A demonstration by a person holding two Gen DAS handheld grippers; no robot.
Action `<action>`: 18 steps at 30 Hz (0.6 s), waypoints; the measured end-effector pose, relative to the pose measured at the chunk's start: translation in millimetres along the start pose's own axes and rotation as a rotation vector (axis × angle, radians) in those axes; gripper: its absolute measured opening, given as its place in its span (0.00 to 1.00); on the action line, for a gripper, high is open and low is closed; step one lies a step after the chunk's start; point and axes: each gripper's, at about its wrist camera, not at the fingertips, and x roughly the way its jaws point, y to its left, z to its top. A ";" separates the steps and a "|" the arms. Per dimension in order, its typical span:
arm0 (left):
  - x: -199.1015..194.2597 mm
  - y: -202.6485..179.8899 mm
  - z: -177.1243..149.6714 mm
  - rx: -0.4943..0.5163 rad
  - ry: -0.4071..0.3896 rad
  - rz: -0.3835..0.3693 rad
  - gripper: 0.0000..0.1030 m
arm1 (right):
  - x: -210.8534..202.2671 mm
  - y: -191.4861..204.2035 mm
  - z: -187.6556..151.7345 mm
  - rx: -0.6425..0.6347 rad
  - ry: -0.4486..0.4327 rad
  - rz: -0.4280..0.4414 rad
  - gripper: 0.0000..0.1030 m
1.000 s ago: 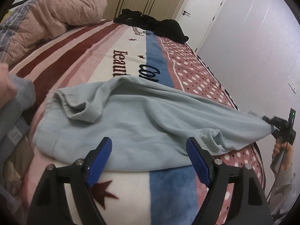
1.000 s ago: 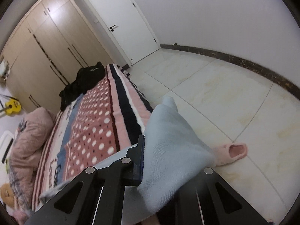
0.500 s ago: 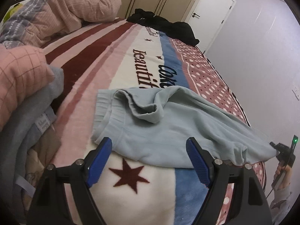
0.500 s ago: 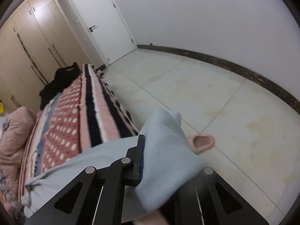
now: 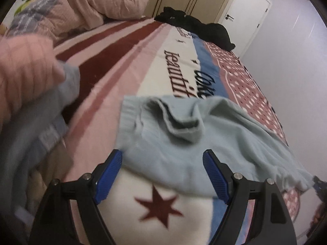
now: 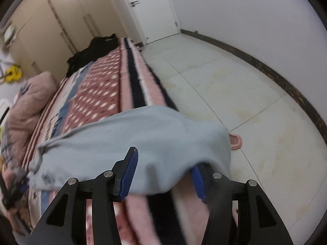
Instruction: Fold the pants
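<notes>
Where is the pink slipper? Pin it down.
In the right wrist view, the pink slipper lies on the tiled floor beside the bed, just right of the light blue pants' overhanging end.

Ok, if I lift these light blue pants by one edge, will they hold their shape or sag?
Probably sag: the light blue pants already lie in soft bunched folds at the waistband. The leg end droops over the bed's edge, so it may slide off if pushed. The fabric looks thick and fleecy, likely easy to grip.
</notes>
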 end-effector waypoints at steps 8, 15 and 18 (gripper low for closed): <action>22.8 10.5 9.2 0.044 0.041 0.090 0.34 | -35.9 77.7 -1.5 -0.185 -0.023 0.194 0.45; 4.7 7.8 -8.2 0.094 0.035 0.076 0.06 | 27.8 203.9 0.0 -0.367 0.098 0.463 0.47; -6.2 9.7 -17.3 0.101 0.026 0.081 0.06 | 75.3 269.8 -12.5 -0.412 0.234 0.569 0.47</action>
